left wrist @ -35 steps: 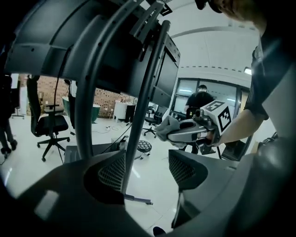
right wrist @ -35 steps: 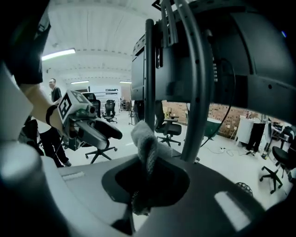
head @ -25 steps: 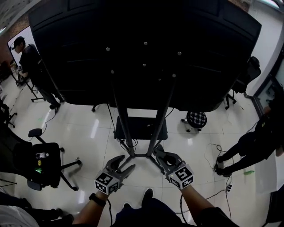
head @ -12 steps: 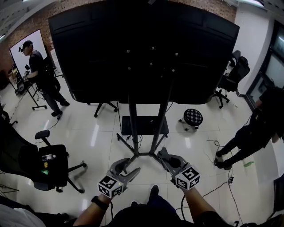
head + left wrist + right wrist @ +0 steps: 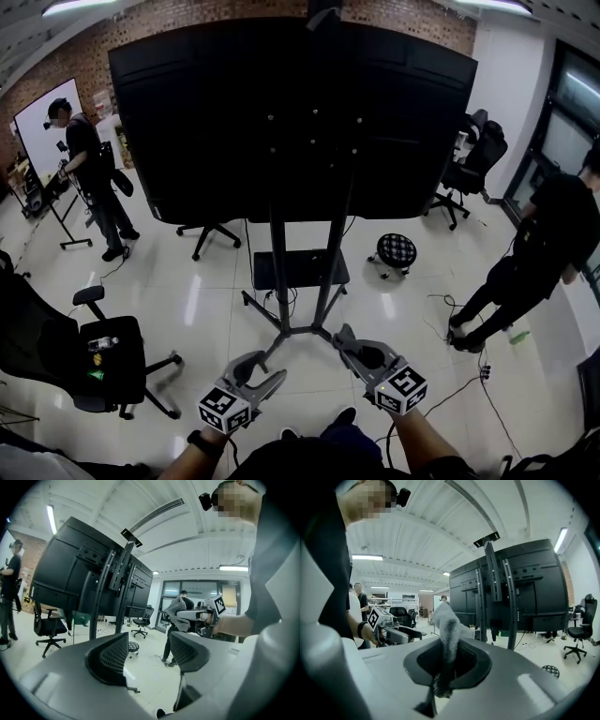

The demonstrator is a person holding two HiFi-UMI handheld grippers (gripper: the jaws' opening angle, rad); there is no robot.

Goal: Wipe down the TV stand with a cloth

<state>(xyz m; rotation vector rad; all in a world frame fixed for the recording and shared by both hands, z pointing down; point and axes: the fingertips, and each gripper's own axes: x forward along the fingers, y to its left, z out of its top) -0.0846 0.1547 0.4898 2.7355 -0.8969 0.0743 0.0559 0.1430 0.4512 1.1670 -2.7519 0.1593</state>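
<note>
Head view: you stand behind a large black TV (image 5: 291, 112) mounted on its TV stand (image 5: 278, 272), which rests on a glossy white floor (image 5: 206, 281). Your left gripper (image 5: 269, 371) and right gripper (image 5: 344, 338) hang low near the stand's base, seemingly clear of it. What the right one carries is hard to make out from here.

Left gripper view: the two jaws are spread apart, with only floor showing between them.

Right gripper view: the jaws are pressed together on a pale grey cloth (image 5: 447, 630), which sticks up from between them. The stand's posts rise beyond, well apart from the cloth.
</note>
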